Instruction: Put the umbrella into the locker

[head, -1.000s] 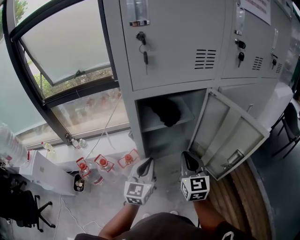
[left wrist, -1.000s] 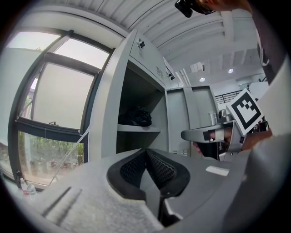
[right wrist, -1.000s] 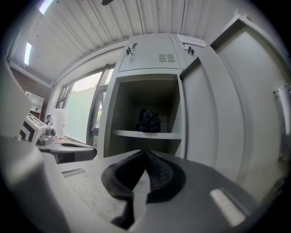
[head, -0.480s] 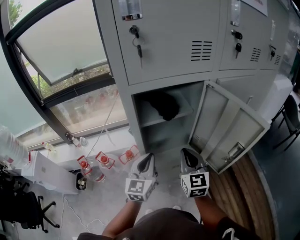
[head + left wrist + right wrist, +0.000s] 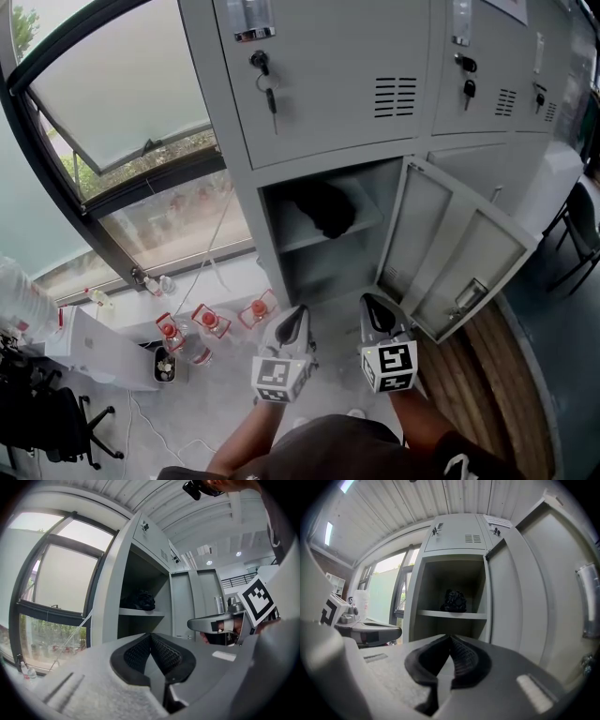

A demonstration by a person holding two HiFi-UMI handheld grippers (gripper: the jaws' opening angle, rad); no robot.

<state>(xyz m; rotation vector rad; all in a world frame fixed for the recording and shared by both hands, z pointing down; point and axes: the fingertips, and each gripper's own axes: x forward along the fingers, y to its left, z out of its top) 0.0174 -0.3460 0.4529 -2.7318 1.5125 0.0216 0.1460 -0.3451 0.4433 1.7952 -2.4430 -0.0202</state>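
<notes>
Moved: nothing visibly.
Left gripper fingers: pressed together, empty.
Right gripper fingers: likewise together, empty.
Locker: open, umbrella on shelf.

Two tongs, the left tongs and the right tongs, each with one marker cube. One open locker compartment with one shelf, one swung-out door and one black umbrella. Three keys in the upper locks, the nearest key. Three red-capped bottles on the floor, the middle bottle.
</notes>
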